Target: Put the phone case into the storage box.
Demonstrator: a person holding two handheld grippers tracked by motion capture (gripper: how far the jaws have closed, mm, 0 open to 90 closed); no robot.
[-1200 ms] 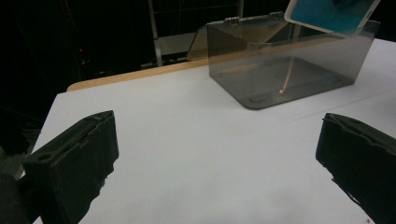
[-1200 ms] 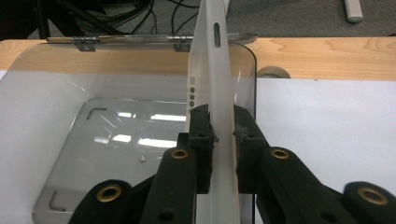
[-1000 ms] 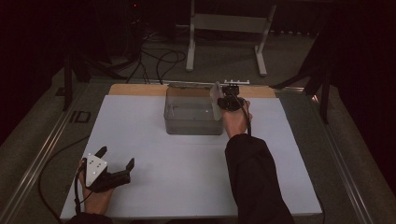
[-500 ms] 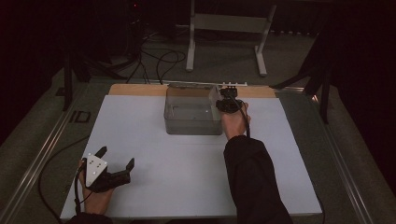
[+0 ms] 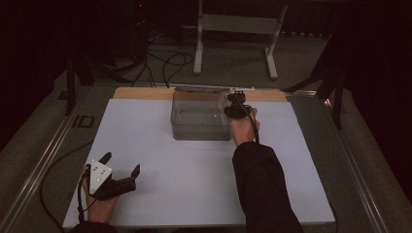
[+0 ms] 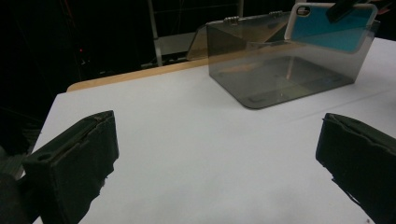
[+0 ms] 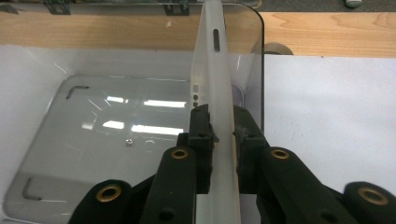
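Right claw (image 7: 219,128) shifted slightly along clear box (image 5: 200,121), clamping frosted white phone case (image 7: 212,93) upright, left claw (image 5: 119,165) wide open, empty

The box (image 5: 201,124) sits at the table's (image 5: 194,194) far middle. The right gripper (image 5: 236,108) holds the phone case (image 7: 213,107) on edge over its right wall; the left gripper (image 5: 116,177) rests near-left, well apart.

glossy clear bin (image 7: 140,121) — matt case (image 7: 217,121)
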